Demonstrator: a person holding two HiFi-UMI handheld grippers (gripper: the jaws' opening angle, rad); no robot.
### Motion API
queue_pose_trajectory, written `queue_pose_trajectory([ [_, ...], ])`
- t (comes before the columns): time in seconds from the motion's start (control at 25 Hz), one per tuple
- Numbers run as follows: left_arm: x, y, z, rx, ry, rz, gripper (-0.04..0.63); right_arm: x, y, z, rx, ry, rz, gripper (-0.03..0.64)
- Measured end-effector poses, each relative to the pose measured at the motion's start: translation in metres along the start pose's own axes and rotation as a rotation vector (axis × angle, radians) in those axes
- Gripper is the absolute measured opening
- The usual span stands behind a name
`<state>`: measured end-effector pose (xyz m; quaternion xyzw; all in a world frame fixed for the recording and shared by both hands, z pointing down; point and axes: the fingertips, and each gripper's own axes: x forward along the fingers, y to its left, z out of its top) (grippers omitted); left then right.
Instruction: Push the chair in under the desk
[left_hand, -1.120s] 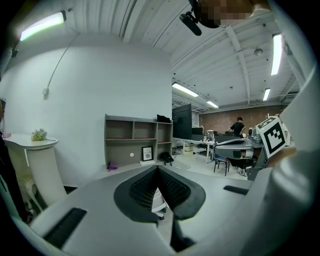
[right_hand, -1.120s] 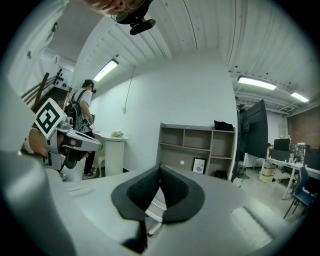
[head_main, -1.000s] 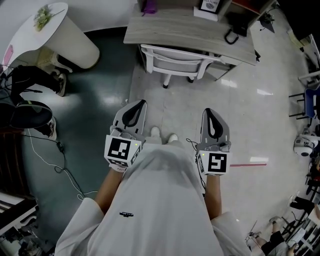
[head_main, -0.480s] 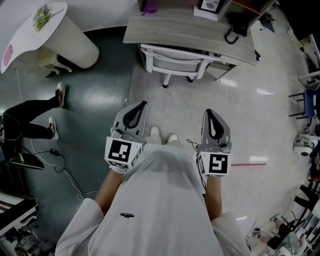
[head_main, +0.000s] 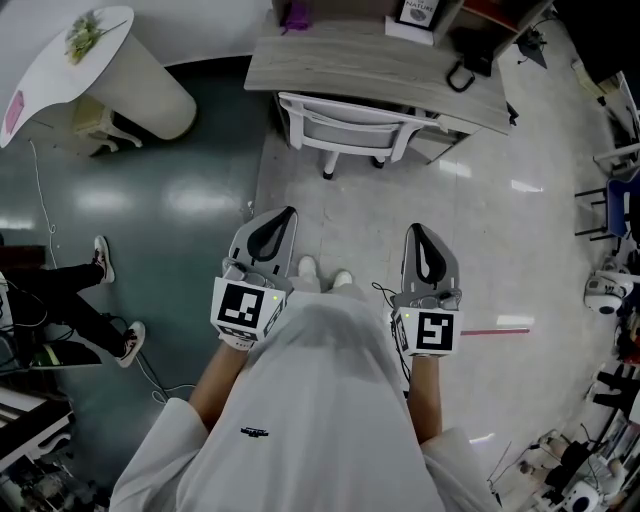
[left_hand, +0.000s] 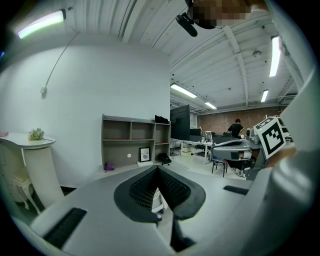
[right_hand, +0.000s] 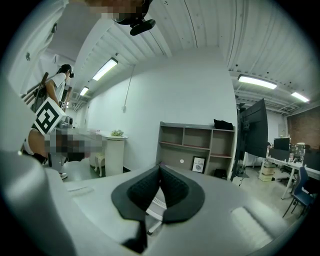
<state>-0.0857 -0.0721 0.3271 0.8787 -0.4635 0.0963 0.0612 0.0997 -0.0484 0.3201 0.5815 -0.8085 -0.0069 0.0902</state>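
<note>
Chair (head_main: 345, 122), white w/ casters, sits at the front edge of the desk (head_main: 380, 68), backrest twd the person. Seat looks partly under the top; can't tell how far. Both tongs are well apart from it, low in front of the person's body. Left gripper (head_main: 280, 218): jaws pressed together, nothing btwn them. Right gripper (head_main: 417, 232): same, closed & empty. Judgement: approach not begun; needs contact w/ the backrest, then a straight shove.

Risks:
- Chair rolls on casters, so a push from one side only could swivel it & send it in skew. Backrest may then knock the desk edge & rattle the picture frame (head_main: 418, 12) & black bag (head_main: 470, 48) on top.
- Narrow closed tips could slip off the curved backrest. Both grippers flat & level on it looks safer.
- Another person's legs (head_main: 85, 300) & a floor cable (head_main: 120, 335) lie off to the left: trip/bump hazard if stepping wide.
</note>
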Motion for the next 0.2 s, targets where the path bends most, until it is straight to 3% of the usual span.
queue_pose_trajectory([
  [0.2,-0.0006,0.0018,0.0024,-0.003,-0.001,0.001,0.008,0.0015,0.0006,0.0020,0.005,-0.002,0.000,0.014],
])
